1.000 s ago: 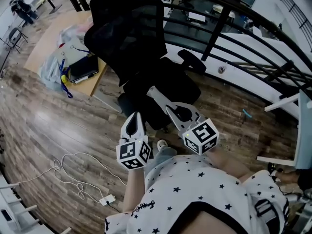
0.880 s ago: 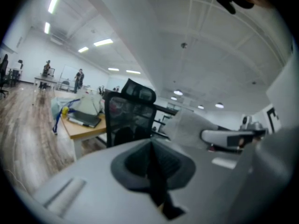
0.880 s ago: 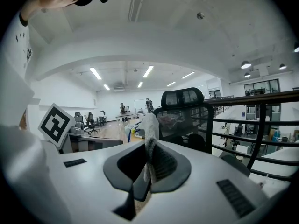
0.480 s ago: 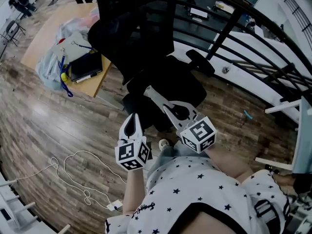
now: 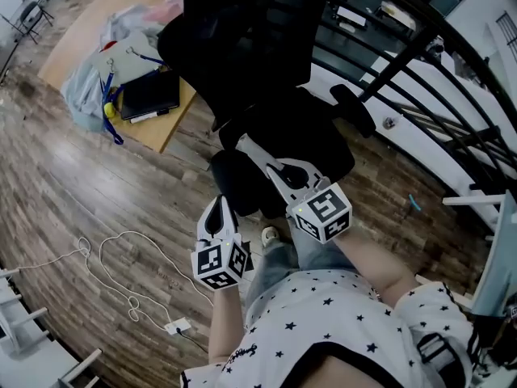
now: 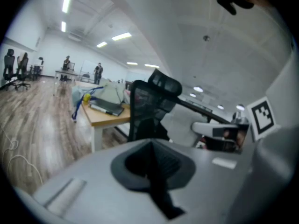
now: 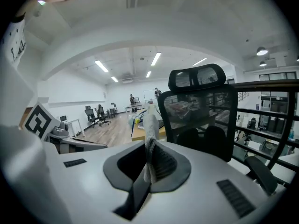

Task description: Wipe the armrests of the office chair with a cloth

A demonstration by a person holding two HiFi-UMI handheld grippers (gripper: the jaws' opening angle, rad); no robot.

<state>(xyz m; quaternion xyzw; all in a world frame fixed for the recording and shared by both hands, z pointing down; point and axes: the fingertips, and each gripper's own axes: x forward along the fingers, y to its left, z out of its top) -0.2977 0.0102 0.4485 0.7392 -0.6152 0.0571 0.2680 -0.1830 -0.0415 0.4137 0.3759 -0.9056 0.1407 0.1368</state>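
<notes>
right gripper's (image 7: 148,166) jaws pinch the cloth (image 7: 150,127), ready for the chair armrest (image 5: 353,110); left gripper's (image 6: 152,164) jaws together, empty.

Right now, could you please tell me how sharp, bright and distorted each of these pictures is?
Head view: dim, and the fisheye bows the railing. Left gripper view: soft throughout, the left gripper blurred, corners dark. Right gripper view: crisper, the cloth and office chair sharp, ceiling lights bright.

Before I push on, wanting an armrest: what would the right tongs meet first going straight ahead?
Probably the office chair's mesh backrest, near its edge, not an armrest; the right tongs, shut on the cloth, aim there.
</notes>
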